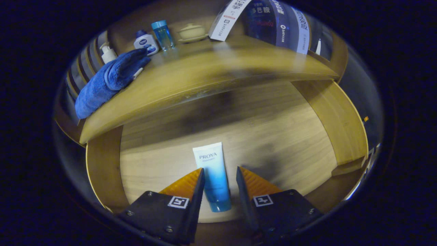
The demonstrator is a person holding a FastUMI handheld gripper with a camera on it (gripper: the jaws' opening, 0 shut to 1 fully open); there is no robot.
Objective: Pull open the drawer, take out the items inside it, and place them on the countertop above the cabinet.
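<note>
The drawer (102, 171) stands pulled open beneath the countertop (205, 75), its pale wooden floor bare but for one item; a white-and-blue tube (213, 174) lies flat on that floor, its cap toward the gripper and its flat crimped end pointing toward the back of the drawer. The gripper (220, 176) hangs over the drawer with its fingers apart; the tube's lower half sits between them, the left finger seeming to sit right against the tube's side, the right finger standing a little clear of it; so the fingers are spread and straddle the tube, not clamped on it. Whether they reach down to the drawer floor cannot be told.

Up on the countertop, a blue towel (106, 82) lies rolled near the left end; beside it stands a white pump bottle (108, 53); further along, a small white bottle with a dark cap (145, 41), then a clear blue bottle (164, 34), then a pale lidded cup on a saucer (192, 32); to the right rests a big dark box (273, 24) with white panels.
</note>
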